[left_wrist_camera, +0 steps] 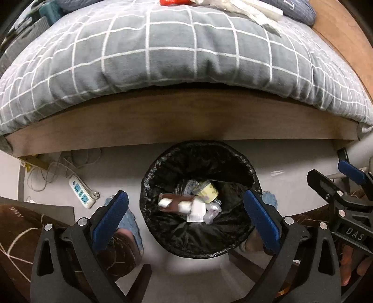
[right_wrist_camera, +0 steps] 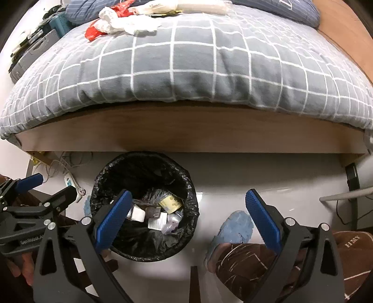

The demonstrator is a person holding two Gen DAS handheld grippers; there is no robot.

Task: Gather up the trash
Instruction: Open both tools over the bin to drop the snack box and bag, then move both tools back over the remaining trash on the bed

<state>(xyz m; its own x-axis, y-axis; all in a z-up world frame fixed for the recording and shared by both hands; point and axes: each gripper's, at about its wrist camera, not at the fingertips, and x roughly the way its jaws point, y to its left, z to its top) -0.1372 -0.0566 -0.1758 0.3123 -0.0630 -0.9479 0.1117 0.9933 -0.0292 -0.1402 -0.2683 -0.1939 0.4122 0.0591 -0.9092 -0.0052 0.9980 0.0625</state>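
**Both grippers empty above the lined bin**

The left gripper [left_wrist_camera: 186, 216] and right gripper [right_wrist_camera: 186, 216] both hold their fingers wide apart, gripping nothing. The black-lined trash bin [left_wrist_camera: 149, 186] stands on the floor beside the bed [left_wrist_camera: 186, 125], holding wrappers and a yellow cup [left_wrist_camera: 208, 192]. Crumpled white tissue [right_wrist_camera: 126, 22] and red plastic [right_wrist_camera: 93, 32] lie on the checked duvet [right_wrist_camera: 198, 65].

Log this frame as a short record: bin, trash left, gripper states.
bin: round bin with black plastic liner on the floor by the bed, holding boxes and wrappers
trash left: crumpled white tissue and red wrapper on grey checked duvet
left gripper: open, empty, above bin
right gripper: open, empty
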